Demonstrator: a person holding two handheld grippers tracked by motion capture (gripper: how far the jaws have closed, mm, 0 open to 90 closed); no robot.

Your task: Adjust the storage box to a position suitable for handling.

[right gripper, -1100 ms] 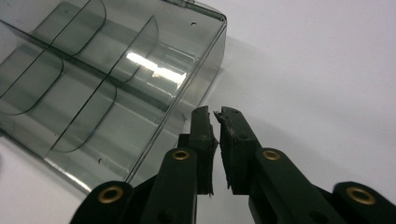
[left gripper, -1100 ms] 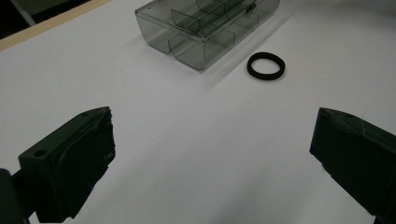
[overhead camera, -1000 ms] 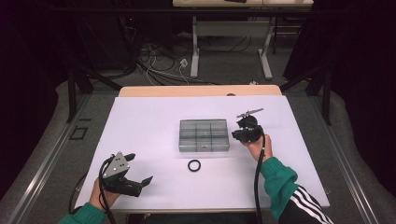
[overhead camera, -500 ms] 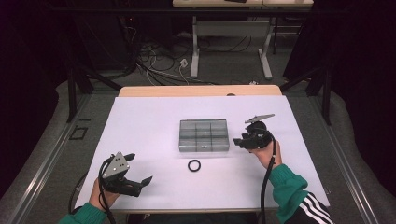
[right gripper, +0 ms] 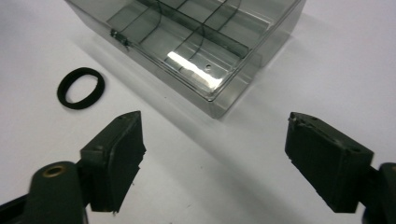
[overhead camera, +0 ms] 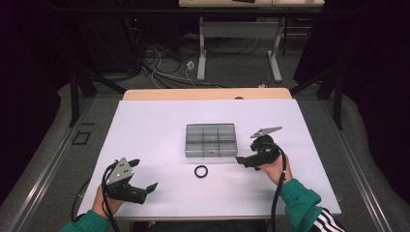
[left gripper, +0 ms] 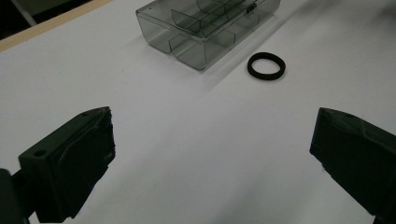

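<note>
the left gripper (overhead camera: 145, 175) rests near the table's front left corner, jaws wide apart and empty. the right gripper (overhead camera: 240, 160), toward the front right, has just been opening its jaws, nothing between them.

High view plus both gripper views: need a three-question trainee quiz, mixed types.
1. True or false: the black ring lies inside the grey compartment box.
2. Which gripper is nearer the box: A the left gripper, B the right gripper?
3. What do the right gripper's jaws hold?

Key: 1 false, the ring lies on the white table in front of the box. 2 B. 3 nothing; the jaws have just been opening and stand wide apart, empty.
</note>
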